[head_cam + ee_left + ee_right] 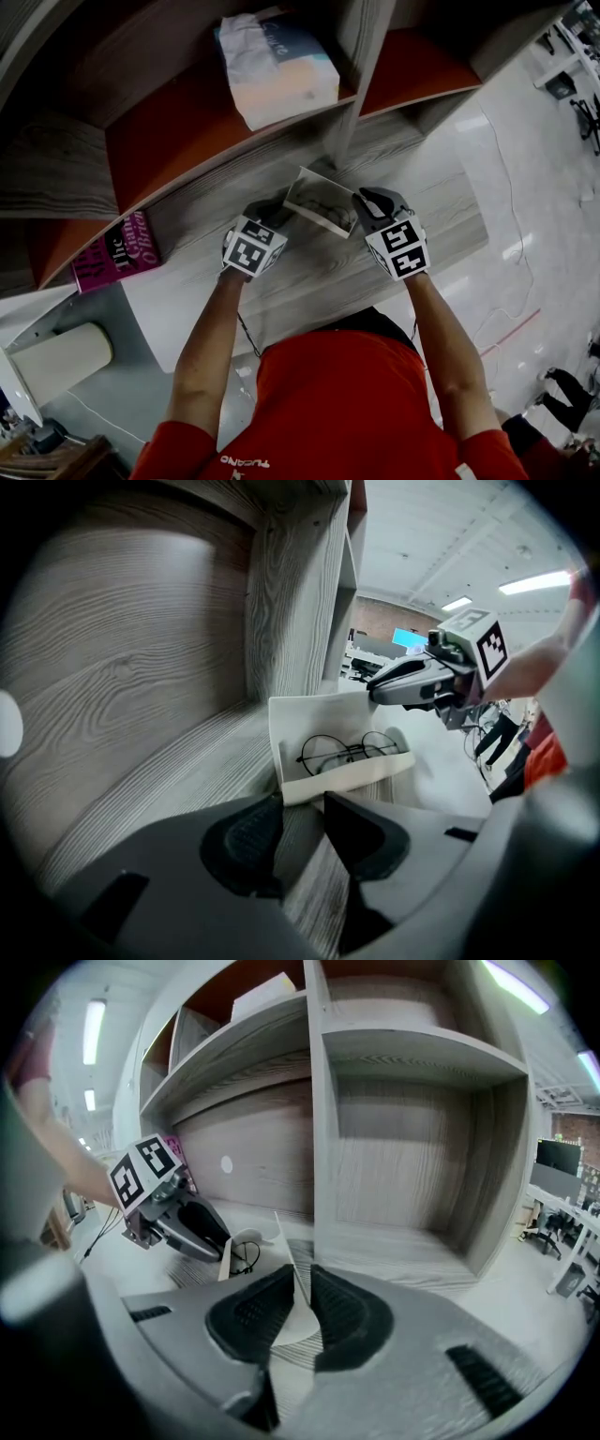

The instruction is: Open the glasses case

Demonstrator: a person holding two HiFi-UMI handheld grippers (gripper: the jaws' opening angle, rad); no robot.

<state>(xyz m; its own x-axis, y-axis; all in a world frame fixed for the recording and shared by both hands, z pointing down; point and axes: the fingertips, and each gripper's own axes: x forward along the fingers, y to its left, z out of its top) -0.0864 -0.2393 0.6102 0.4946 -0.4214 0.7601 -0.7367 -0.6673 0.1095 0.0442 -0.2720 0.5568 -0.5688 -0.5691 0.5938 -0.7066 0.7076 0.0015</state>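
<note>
White case (322, 204) lies open, glasses (349, 752) inside, long axis roughly along the shelf's (309, 274) front edge. Right gripper (298, 1279) pinches its lid (289, 1249); left gripper (302, 803) gapes, empty.

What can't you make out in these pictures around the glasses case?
- Pink book, head view: title too small and blurred to read.
- Glasses, head view: too blurred to pick out inside the glasses case.
- White package, head view: print blurred, contents unknown.
</note>
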